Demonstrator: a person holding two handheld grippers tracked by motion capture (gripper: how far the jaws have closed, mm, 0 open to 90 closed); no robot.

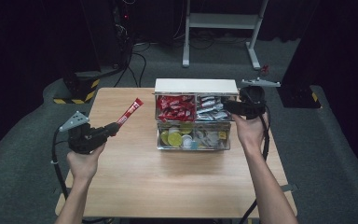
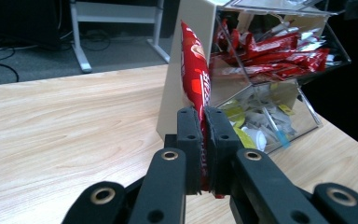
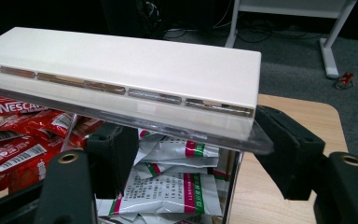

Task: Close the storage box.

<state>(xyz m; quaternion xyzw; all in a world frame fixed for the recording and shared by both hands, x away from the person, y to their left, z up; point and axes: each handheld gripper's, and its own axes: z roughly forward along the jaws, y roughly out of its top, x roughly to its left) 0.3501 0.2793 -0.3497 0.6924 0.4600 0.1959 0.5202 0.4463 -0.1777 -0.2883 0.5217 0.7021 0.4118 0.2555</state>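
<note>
Red and slim, the coffee stick [image 1: 130, 111] stood clamped between the jaws of our left gripper [image 1: 112, 129], tilting toward one o'clock above the wooden table [image 1: 135, 172]. At three o'clock from it sat the clear organizer box [image 1: 193, 135], red sachets [image 1: 175, 107] upper left, silver packets [image 3: 168, 184] upper right. Our right gripper [image 3: 196, 154] stood spread wide, jaws straddling the box's white lid [image 3: 130, 63].

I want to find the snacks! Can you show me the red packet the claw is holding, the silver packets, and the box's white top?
Red packet [image 2: 195, 70]: left gripper view, its middle, above the claw.
Silver packets [image 3: 168, 189]: right gripper view, the front packet's printed face.
White top [image 3: 121, 58]: right gripper view, its flat upper surface.
</note>
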